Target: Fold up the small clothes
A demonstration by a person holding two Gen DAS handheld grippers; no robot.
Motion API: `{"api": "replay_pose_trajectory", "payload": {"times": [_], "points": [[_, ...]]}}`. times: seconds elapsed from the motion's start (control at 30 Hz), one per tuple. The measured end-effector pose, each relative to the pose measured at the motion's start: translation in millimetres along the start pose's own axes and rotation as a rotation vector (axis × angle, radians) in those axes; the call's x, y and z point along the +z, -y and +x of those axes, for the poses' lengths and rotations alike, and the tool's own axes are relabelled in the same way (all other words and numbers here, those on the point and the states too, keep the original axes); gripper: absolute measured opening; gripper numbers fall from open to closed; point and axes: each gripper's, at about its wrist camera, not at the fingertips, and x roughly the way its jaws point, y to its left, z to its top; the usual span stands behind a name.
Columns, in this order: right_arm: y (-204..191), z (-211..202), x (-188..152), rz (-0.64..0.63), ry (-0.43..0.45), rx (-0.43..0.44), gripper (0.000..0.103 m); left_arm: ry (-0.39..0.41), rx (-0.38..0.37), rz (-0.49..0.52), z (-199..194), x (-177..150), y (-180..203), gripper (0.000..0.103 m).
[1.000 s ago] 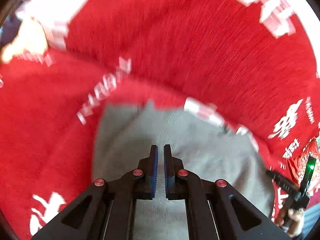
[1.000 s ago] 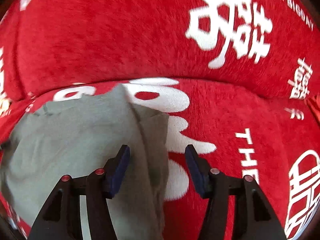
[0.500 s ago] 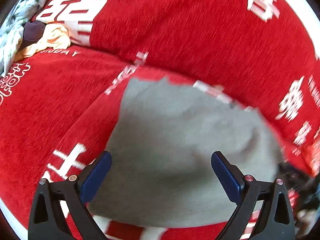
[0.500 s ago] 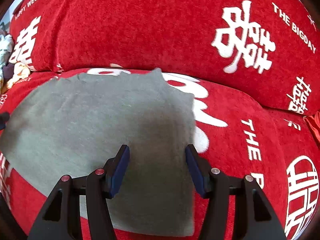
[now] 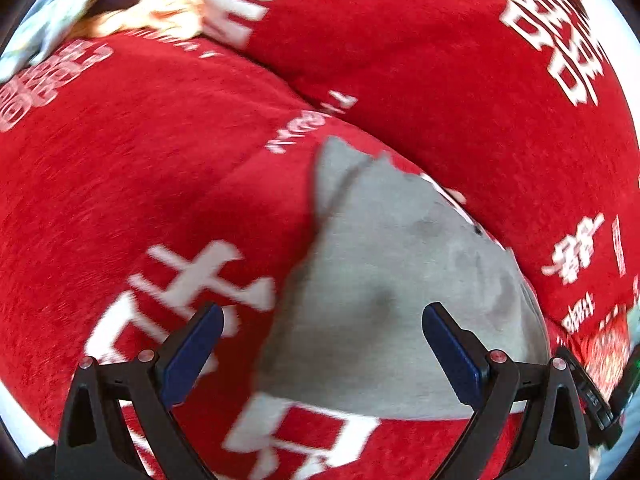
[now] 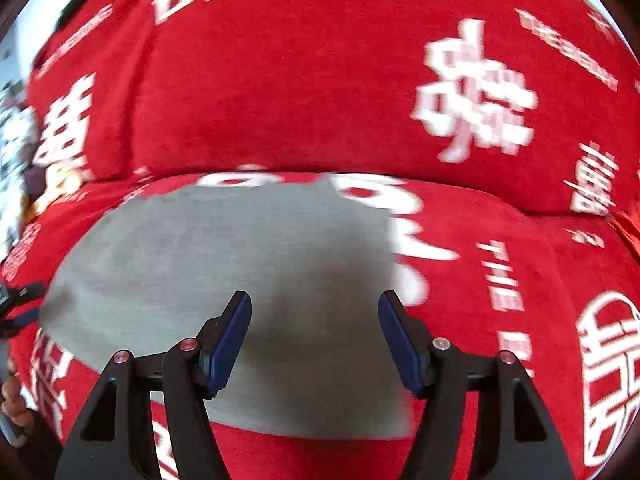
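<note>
Grey cloth (image 5: 392, 292) lies flat on the seat of a red sofa cover (image 5: 132, 184) w/ white lettering, its far edge near the backrest crease. Left gripper (image 5: 322, 320) hovers over the cloth's left edge, jaws spread wide, nothing pinched. Right gripper (image 6: 314, 314) sits above the cloth (image 6: 224, 256) near its right side, jaws opening, pads clear of the fabric. Pile of other clothes (image 5: 120, 4) far left, blurred.

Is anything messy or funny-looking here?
Mostly no. The grey cloth lies flat on the red cover, with one far corner turned over. Loose clothes sit bunched at the far left.
</note>
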Motion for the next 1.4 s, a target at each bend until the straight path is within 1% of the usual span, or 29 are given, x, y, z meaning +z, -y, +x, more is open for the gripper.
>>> {"api": "replay_pose_trajectory", "payload": {"times": [0.07, 0.13, 0.17, 0.2, 0.27, 0.33, 0.4, 0.5, 0.53, 0.57, 0.6, 0.77, 0.83, 0.87, 0.9, 0.93, 0.97, 1.0, 1.07, 1.1, 1.17, 1.23, 1.3, 1.37, 1.4], "points": [[-4, 16, -4, -0.003, -0.057, -0.019, 0.070, -0.043, -0.003, 0.067, 11, -2, 15, 0.100], [4, 35, -14, 0.021, -0.148, -0.065, 0.069, -0.092, -0.001, 0.093, 19, -6, 18, 0.100], [9, 34, -19, 0.040, -0.135, -0.037, 0.069, -0.098, -0.018, 0.091, 20, -8, 13, 0.100], [14, 27, -22, 0.047, -0.121, -0.034, 0.069, -0.081, -0.056, 0.089, 15, -10, 6, 0.100], [17, 18, -22, 0.031, -0.121, -0.079, 0.070, -0.064, -0.147, 0.051, 4, -12, -11, 0.100], [17, 6, -20, 0.028, -0.090, -0.092, 0.070, -0.050, -0.251, -0.006, 0, -13, -31, 0.100], [13, -1, -12, 0.035, -0.072, -0.088, 0.070, -0.048, -0.293, -0.035, 2, -9, -37, 0.101], [-5, -4, 0, 0.026, -0.064, -0.052, 0.070, -0.051, -0.326, -0.036, 11, 0, -31, 0.101], [-14, -2, 4, 0.015, -0.064, -0.036, 0.070, -0.057, -0.375, -0.038, 16, 3, -28, 0.101], [-25, -2, 7, -0.003, -0.065, -0.022, 0.070, -0.065, -0.457, -0.050, 20, 3, -30, 0.101], [-37, -1, 11, -0.028, -0.064, -0.010, 0.070, -0.055, -0.486, -0.058, 21, 4, -31, 0.101], [-86, 13, 28, -0.121, -0.070, 0.027, 0.070, -0.037, -0.590, -0.048, 15, -1, -27, 0.101], [-105, 23, 39, -0.144, -0.087, 0.048, 0.070, -0.036, -0.614, -0.049, 15, -1, -22, 0.101], [-116, 29, 45, -0.157, -0.095, 0.058, 0.070, -0.028, -0.619, -0.047, 13, -2, -20, 0.097], [-126, 35, 52, -0.171, -0.103, 0.073, 0.070, -0.018, -0.610, -0.045, 13, -1, -17, 0.087], [-137, 40, 59, -0.189, -0.113, 0.093, 0.070, -0.016, -0.604, -0.039, 12, -1, -15, 0.079], [-150, 46, 67, -0.205, -0.125, 0.115, 0.070, -0.015, -0.606, -0.041, 12, 3, -15, 0.064], [-163, 54, 76, -0.218, -0.142, 0.141, 0.070, -0.015, -0.606, -0.043, 13, 6, -14, 0.056], [-182, 71, 93, -0.223, -0.186, 0.175, 0.071, -0.006, -0.595, -0.044, 11, 7, -14, 0.055], [-193, 85, 104, -0.218, -0.229, 0.199, 0.071, -0.001, -0.586, -0.043, 12, 7, -12, 0.048], [-208, 107, 118, -0.202, -0.286, 0.225, 0.071, 0.006, -0.556, -0.029, 12, 6, -9, 0.033], [-224, 132, 131, -0.179, -0.362, 0.251, 0.071, -0.001, -0.541, -0.024, 14, 7, -8, 0.033], [-242, 160, 137, -0.147, -0.462, 0.282, 0.071, -0.005, -0.529, -0.022, 16, 6, -7, 0.033], [-260, 180, 138, -0.157, -0.526, 0.282, 0.071, -0.008, -0.508, -0.011, 16, 5, -4, 0.033], [-271, 189, 136, -0.178, -0.552, 0.266, 0.071, -0.008, -0.495, -0.004, 17, 5, -2, 0.027]]}}
